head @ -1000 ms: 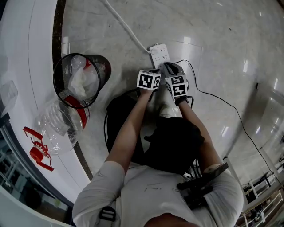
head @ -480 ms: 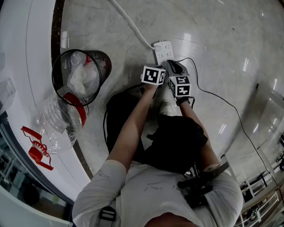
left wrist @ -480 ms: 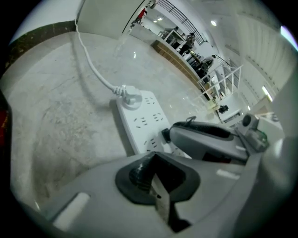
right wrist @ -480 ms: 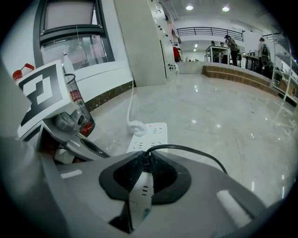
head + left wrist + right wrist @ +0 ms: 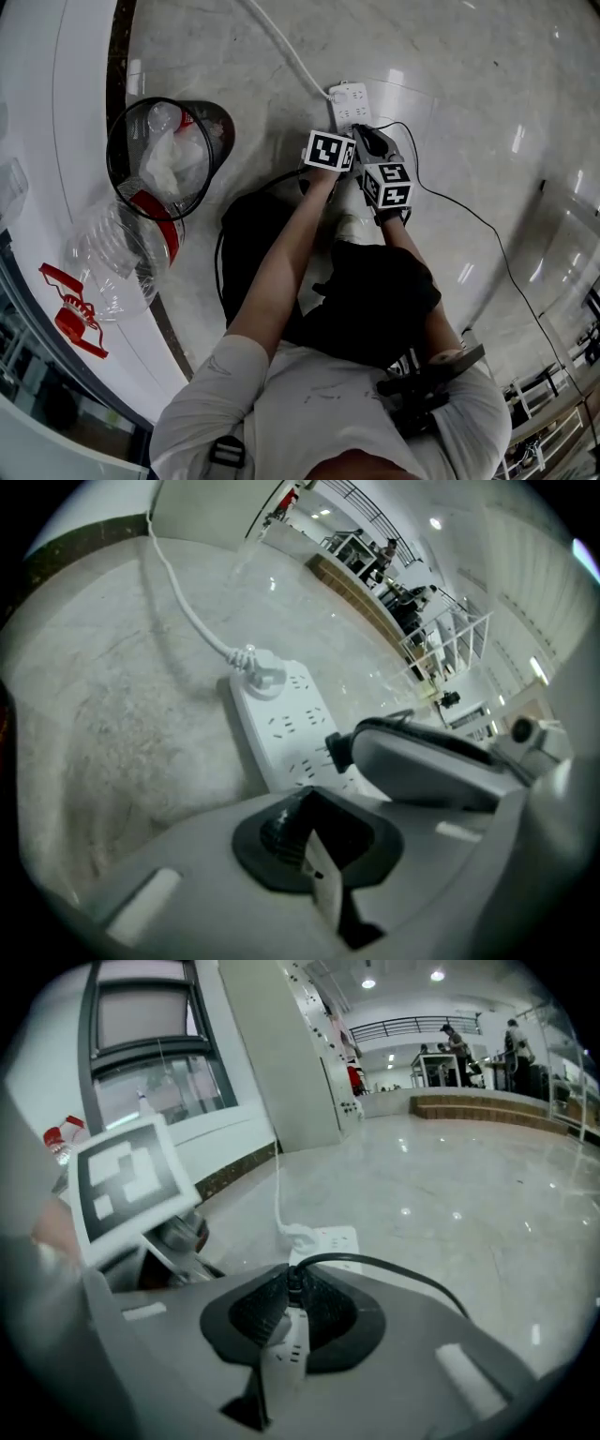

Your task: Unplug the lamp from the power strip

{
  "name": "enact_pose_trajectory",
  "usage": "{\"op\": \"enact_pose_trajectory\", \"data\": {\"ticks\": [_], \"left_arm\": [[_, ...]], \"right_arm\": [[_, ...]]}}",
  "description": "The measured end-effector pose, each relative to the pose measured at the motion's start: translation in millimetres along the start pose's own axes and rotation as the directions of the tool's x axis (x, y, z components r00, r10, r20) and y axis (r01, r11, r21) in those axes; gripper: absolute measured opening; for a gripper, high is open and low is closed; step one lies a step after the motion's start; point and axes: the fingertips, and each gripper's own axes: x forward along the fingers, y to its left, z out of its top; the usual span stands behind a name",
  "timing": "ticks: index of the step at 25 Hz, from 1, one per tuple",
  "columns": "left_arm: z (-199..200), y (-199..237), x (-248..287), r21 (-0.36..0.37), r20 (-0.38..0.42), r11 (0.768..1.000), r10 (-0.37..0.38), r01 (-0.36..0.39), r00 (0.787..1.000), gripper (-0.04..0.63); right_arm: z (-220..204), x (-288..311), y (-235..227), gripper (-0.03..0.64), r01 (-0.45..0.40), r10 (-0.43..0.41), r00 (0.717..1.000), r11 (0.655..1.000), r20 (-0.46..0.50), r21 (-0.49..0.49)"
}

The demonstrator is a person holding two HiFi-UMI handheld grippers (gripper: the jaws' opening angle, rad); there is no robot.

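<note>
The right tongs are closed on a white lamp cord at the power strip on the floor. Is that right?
Not quite: the cord in the right tongs is black, as the right gripper view shows; the rest holds. The white cable is the power strip's own.

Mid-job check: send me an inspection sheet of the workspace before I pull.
Surface: glossy stone floor.
Job's things: white strip on the floor; black plug at it, prongs in or out unclear; lamp not made out.
Clutter: mesh bin with waste, clear bottle, red item.
Grippers: left tongs shut on the strip's end; right tongs shut on the plug.
Cables: white cord from the strip; black cable from the plug.
Surroundings: curved white ledge; railing and people far off.
</note>
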Motion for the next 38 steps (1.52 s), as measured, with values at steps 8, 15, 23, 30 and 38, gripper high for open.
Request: {"op": "enact_pose_trajectory", "data": {"ticks": [8, 15, 23, 30, 38], "left_arm": [[4.5, -0.6, -0.3, -0.047, 0.051, 0.997, -0.066, 0.068, 0.997, 0.000], [2.5, 1.5, 2.2, -0.004, 0.034, 0.999, -0.036, 0.036, 0.999, 0.002], [-10.6, 4.0, -4.0, 0.067, 0.005, 0.998, -0.008, 0.008, 1.000, 0.002], [-33.8, 5.6, -33.0, 0.044, 0.065, 0.998, -0.040, 0.038, 0.997, 0.002], [-38.2, -11.4, -107.0, 0.033, 0.137, 0.999, -0.035, 0.030, 0.990, 0.002]], "right_arm": [[13.6, -9.5, -4.9, 0.051, 0.001, -0.001, 0.999, 1.000, 0.039, 0.004], [19.8, -35.9, -25.4, 0.052, 0.023, -0.031, 0.995, 0.996, 0.093, 0.089], [-1.7, -88.3, -101.8, 0.054, 0.058, -0.131, 0.979, 0.915, 0.157, 0.400], [-70.0, -123.1, -170.4, 0.061, 0.176, -0.306, 0.947, 0.745, 0.096, 0.643], [-108.5, -206.8, -175.6, 0.149, 0.282, -0.429, 0.903, 0.616, 0.013, 0.736]]}}
